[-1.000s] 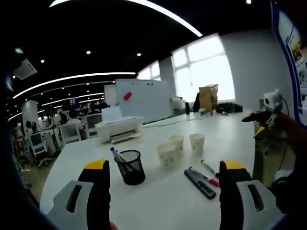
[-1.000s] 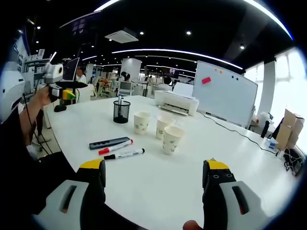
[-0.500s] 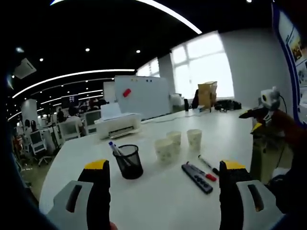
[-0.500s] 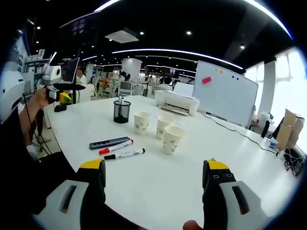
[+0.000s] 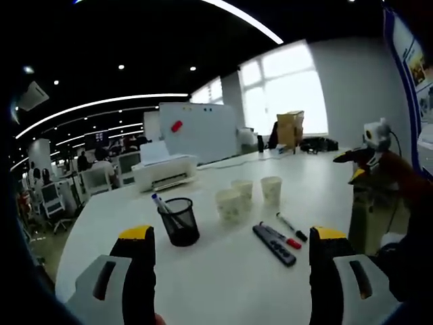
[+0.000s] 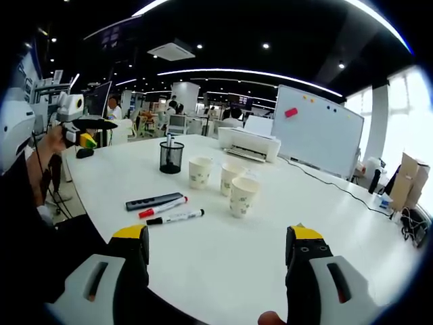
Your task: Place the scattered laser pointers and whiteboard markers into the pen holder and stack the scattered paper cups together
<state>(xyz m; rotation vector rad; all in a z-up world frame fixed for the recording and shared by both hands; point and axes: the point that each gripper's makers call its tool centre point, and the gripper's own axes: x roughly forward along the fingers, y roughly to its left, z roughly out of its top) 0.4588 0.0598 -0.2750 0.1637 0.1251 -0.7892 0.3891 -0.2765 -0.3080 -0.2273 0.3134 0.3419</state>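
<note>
A black mesh pen holder (image 5: 179,222) (image 6: 171,157) stands on the white table (image 5: 223,284) with a blue-capped marker (image 5: 159,202) in it. Three paper cups (image 5: 229,204) (image 5: 242,189) (image 5: 270,190) stand apart behind it; in the right gripper view they are (image 6: 199,172) (image 6: 231,179) (image 6: 243,196). A dark laser pointer (image 5: 273,244) (image 6: 153,201), a red marker (image 5: 279,235) (image 6: 163,207) and a black-capped marker (image 5: 291,226) (image 6: 176,217) lie side by side. My left gripper (image 5: 232,233) (image 6: 81,128) hangs open above the table. My right gripper (image 6: 218,233) (image 5: 369,152) is open too, with nothing between its jaws.
A white printer (image 5: 164,173) (image 6: 245,143) sits at the table's far side, with a whiteboard (image 5: 196,132) (image 6: 318,132) behind it. A cardboard box (image 5: 289,128) stands near the windows. A thin cable (image 6: 338,186) runs across the table. Office chairs and people fill the background.
The left gripper view has shifted a little, so the holder, cups and pens sit slightly higher and further left. In the right gripper view only the left gripper dipped slightly.
</note>
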